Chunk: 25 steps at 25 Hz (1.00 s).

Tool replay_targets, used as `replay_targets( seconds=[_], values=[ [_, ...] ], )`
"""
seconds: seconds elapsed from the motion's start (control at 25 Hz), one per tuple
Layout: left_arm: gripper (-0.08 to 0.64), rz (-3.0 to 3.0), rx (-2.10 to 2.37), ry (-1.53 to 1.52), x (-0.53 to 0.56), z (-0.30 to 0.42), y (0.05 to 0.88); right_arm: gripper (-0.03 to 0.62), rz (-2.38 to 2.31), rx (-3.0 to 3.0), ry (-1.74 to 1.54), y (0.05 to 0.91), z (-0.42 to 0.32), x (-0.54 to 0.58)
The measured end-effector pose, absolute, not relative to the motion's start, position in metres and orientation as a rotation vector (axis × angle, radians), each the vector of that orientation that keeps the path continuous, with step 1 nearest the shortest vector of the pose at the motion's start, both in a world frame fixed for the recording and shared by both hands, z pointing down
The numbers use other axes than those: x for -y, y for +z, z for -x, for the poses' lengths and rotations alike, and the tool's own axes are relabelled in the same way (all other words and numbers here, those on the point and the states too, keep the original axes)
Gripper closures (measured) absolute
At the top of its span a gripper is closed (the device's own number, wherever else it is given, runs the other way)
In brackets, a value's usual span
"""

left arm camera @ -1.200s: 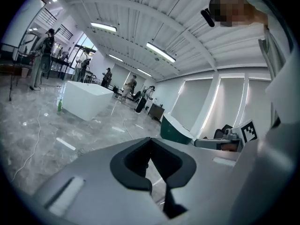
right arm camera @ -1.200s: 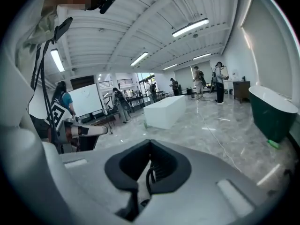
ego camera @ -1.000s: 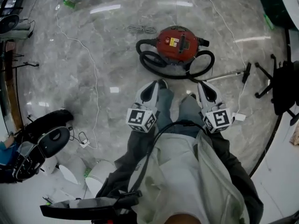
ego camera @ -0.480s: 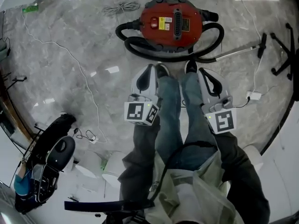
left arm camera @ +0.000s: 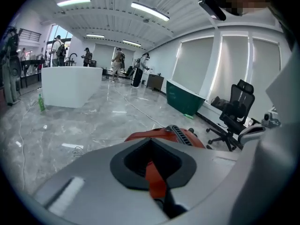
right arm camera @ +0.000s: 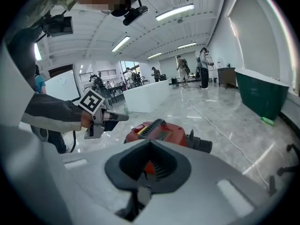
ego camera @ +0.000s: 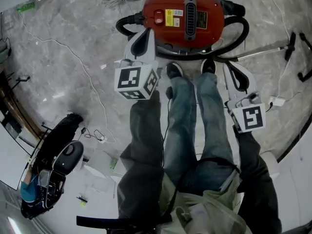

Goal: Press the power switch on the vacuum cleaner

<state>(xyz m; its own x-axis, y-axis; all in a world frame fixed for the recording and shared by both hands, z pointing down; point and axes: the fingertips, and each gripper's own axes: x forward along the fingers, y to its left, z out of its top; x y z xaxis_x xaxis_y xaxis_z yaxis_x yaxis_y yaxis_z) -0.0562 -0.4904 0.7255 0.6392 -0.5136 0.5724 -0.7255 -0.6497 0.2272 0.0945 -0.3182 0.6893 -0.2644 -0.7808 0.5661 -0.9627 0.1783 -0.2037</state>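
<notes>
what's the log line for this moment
vacuum: red, on floor | left gripper: shut, tip near switch, contact unclear | right gripper: shut, empty, farther back

Bright even light from ceiling strips (left arm camera: 150, 11), glare on glossy floor (ego camera: 53, 77), strong fisheye warp at edges.

No legible word, number or brand anywhere. Just ahead of the left claw (ego camera: 145, 33), on the round red plastic vacuum cleaner (ego camera: 214, 9): a small yellow sticker (ego camera: 170, 18) and a second sticker (ego camera: 201, 19) past the black vent, print too small to read. Only black-and-white square patterns on the marker cube (ego camera: 136, 82) behind that claw and the marker cube (ego camera: 249, 117) behind the right claw (ego camera: 229, 66).
</notes>
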Motion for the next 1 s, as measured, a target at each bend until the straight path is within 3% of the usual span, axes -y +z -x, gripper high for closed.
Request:
replay_targets(
  seconds=[0.32, 1.0],
  values=[
    [0.556, -2.456, 0.766, 1.017, 0.496, 0.024, 0.785, 0.591, -1.637, 2.198, 0.744, 0.68, -0.085, 0.329],
    [0.555, -2.356, 0.841, 0.953, 0.494, 0.032, 0.798, 0.591, -1.64, 2.168, 0.792, 0.692, -0.092, 0.306]
  ],
)
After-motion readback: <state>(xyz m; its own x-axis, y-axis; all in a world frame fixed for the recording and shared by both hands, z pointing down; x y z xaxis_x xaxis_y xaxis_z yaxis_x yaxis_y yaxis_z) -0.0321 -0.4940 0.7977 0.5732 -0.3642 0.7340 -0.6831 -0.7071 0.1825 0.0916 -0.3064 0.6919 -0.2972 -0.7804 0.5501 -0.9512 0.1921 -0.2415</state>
